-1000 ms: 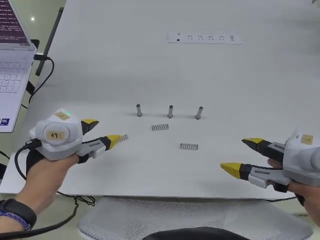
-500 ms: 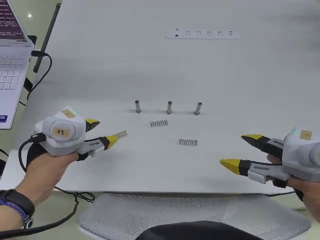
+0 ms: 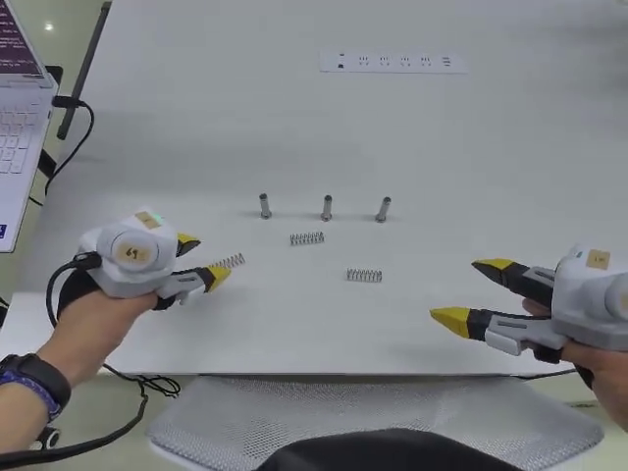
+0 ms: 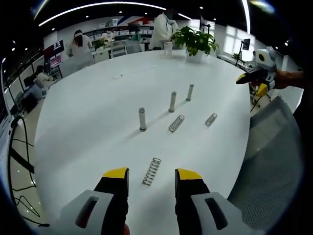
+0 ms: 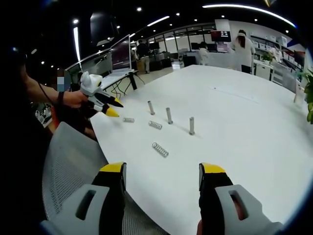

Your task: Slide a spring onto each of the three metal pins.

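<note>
Three upright metal pins stand in a row: left pin (image 3: 265, 205), middle pin (image 3: 327, 207), right pin (image 3: 383, 209). All three are bare. One spring (image 3: 307, 238) lies just in front of the middle pin, a second spring (image 3: 364, 276) nearer the table's front, a third spring (image 3: 230, 262) (image 4: 152, 171) right ahead of my left gripper (image 3: 200, 259), which is open with nothing in it. My right gripper (image 3: 473, 291) (image 5: 163, 169) is open and empty at the front right, well away from the springs.
A white power strip (image 3: 392, 63) lies at the back of the table (image 3: 491, 157). A laptop (image 3: 15, 118) and a black cable (image 3: 69, 132) sit at the far left. A mesh chair back (image 3: 324, 422) is below the table's front edge.
My left gripper has crept forward to the spring lying ahead of it. The right gripper has barely moved. The head camera has shifted slightly.
</note>
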